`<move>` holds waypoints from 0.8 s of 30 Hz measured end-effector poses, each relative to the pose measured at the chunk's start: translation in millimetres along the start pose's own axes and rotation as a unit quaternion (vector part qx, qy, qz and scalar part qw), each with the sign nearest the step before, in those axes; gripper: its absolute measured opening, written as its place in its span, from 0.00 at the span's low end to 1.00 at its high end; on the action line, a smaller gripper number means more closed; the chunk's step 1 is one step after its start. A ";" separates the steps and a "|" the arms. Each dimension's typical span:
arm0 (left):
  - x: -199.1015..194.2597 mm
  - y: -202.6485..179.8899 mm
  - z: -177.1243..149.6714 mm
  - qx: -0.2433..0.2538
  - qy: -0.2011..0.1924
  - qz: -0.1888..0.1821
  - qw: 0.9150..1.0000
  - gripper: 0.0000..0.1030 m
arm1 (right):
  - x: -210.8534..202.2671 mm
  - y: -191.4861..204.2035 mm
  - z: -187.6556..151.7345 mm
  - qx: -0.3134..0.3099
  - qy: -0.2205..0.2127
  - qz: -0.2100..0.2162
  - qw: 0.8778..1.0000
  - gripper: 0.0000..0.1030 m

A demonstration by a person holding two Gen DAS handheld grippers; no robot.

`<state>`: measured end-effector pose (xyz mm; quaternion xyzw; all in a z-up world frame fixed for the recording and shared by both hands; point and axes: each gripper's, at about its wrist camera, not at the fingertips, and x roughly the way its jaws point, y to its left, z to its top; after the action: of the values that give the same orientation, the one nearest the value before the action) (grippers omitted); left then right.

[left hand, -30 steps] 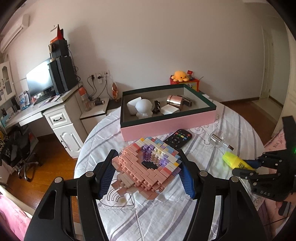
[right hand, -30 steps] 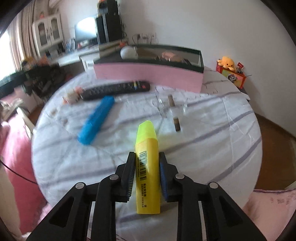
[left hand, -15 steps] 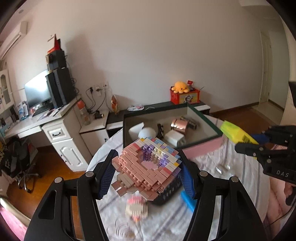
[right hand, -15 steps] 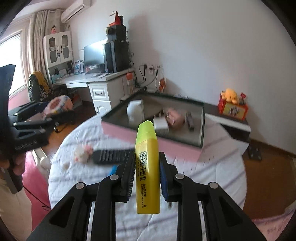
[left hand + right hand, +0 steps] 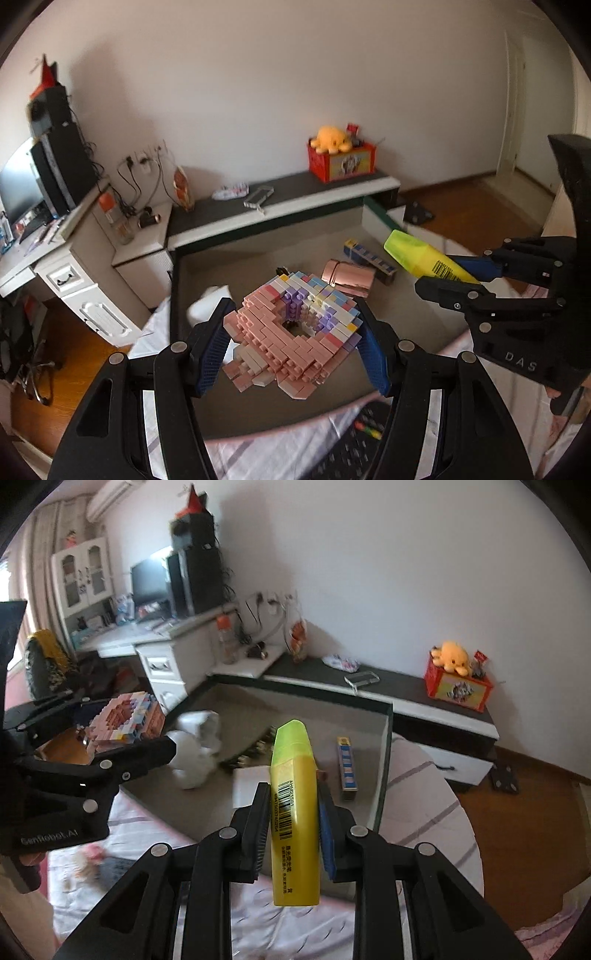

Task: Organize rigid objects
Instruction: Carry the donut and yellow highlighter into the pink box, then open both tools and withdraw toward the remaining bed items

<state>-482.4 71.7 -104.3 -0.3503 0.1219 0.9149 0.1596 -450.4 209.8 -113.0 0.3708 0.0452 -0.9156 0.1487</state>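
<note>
The left hand-held gripper (image 5: 295, 345) clamps a pink-and-pastel brick model (image 5: 293, 334) above the box (image 5: 266, 413); the right hand-held gripper (image 5: 293, 827) pinches a yellow highlighter (image 5: 294, 808), barcode up, over it.

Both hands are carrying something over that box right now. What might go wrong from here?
The brick model is held only at its sides by the left gripper; loose-looking bricks at its lower edge could break off if it drops. The box already holds a copper cylinder and a white object, so either load may land on them. The right gripper with the yellow highlighter is close by, and they might bump.
</note>
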 end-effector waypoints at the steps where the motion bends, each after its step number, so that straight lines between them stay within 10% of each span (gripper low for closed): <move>1: 10.0 -1.4 0.2 0.003 0.010 0.003 1.000 0.62 | 5.2 -2.1 -0.5 0.000 0.004 -0.002 1.000 0.23; 12: 45.7 -11.7 -10.2 0.024 0.034 0.022 0.999 0.63 | 38.2 -7.5 -14.2 -0.004 0.033 -0.016 0.999 0.24; 18: 20.0 -12.7 -14.4 0.013 0.013 0.025 1.000 0.88 | 18.1 -6.4 -17.8 0.001 0.022 -0.016 1.000 0.25; 24: -38.2 -1.7 -32.0 -0.007 -0.034 0.042 0.999 0.99 | -38.3 3.2 -26.8 0.011 -0.033 -0.034 0.999 0.78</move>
<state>-435.6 54.6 -101.8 -0.3147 0.1244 0.9330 0.1223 -405.6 221.1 -105.7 0.3403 0.0425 -0.9323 0.1144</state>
